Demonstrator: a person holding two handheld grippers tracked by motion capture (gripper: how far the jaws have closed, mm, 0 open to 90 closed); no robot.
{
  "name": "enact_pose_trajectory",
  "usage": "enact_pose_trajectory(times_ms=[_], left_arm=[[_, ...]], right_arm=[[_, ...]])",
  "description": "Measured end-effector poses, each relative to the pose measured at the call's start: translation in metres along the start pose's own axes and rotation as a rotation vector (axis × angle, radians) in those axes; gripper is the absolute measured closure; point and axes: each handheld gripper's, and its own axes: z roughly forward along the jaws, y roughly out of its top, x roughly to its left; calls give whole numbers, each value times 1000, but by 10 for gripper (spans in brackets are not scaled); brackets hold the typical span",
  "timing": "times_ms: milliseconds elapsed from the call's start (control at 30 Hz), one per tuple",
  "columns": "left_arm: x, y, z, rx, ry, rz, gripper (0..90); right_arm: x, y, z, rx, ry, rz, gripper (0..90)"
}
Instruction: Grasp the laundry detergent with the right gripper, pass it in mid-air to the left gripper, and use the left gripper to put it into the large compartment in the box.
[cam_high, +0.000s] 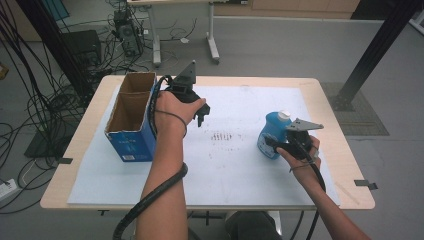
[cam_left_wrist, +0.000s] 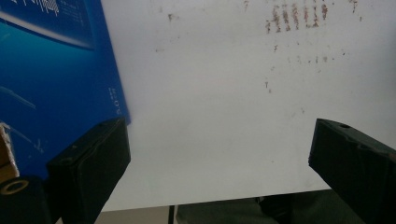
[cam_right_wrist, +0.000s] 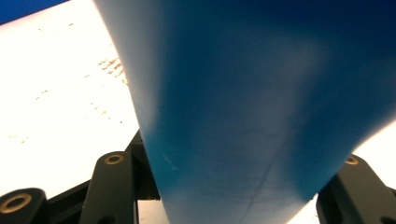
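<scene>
White table sheet (cam_high: 235, 165) | right gripper (cam_high: 280, 145) clamps blue bottle (cam_high: 272, 132) — cap up, leaning away | left gripper (cam_high: 200, 112) — jaws apart.

Left gripper (cam_high: 200, 112) jaws spread wide; right gripper (cam_high: 275, 142) jaws clamped

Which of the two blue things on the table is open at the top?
The blue cardboard box at the left by the left claw: its top shows a brown inside. The blue bottle wears a white cap.
</scene>
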Motion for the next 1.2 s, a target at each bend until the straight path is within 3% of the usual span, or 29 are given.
enact_pose_trajectory(times_ms=[1200], left_arm=[[-1, 1, -2, -3, 4, 2, 58]], right_arm=[[0, 0, 0, -2, -1, 0, 440]])
